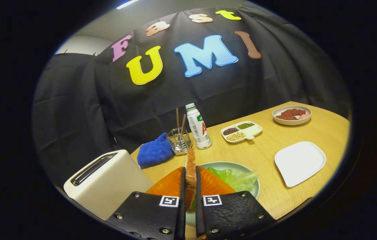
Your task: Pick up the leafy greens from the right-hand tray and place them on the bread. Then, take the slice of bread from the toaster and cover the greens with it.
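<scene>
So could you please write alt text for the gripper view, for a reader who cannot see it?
The gripper is shut on a bread slice held upright on edge above a plate with greens. A toaster stands to one side; beyond lie a blue cloth, bottle, utensil rack, white tray and two food dishes on the table.

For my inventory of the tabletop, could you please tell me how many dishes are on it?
4. A round plate with greens just beyond the gripper, which is shut on a bread slice; a bare square plate right of it; a divided dish farther back; a bowl behind that.
</scene>
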